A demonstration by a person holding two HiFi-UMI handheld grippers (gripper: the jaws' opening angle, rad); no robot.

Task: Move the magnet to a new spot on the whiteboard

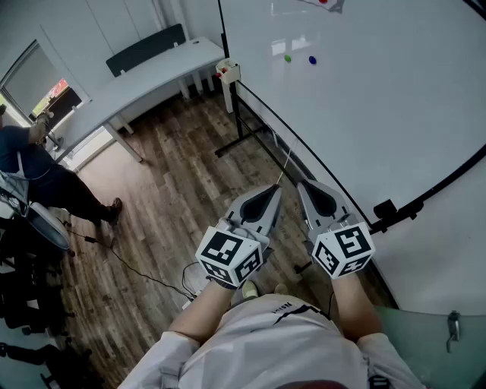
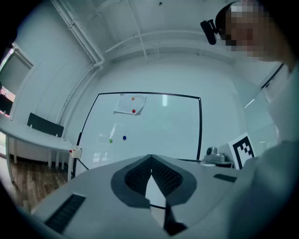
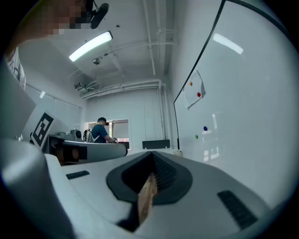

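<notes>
The whiteboard (image 1: pixel 380 99) stands to the right in the head view. On it sit a green magnet (image 1: pixel 287 57) and a blue magnet (image 1: pixel 312 59), with a red magnet (image 1: pixel 323 2) at the top edge. My left gripper (image 1: pixel 278 188) and right gripper (image 1: pixel 301 185) are held side by side over the floor, well short of the magnets, both shut and empty. The left gripper view faces the board (image 2: pixel 149 126): green magnet (image 2: pixel 110 140), blue magnet (image 2: pixel 124 137), and a paper sheet (image 2: pixel 130 104) pinned by a red magnet (image 2: pixel 133 111). The right gripper view shows the blue magnet (image 3: pixel 205 128) and green magnet (image 3: pixel 196 137).
A long white desk (image 1: pixel 144 76) runs along the far wall. A person (image 1: pixel 38 175) stands at the left, seen too in the right gripper view as a person (image 3: pixel 99 130). The board's black stand foot (image 1: pixel 239 140) and a cable (image 1: pixel 137 270) lie on the wood floor.
</notes>
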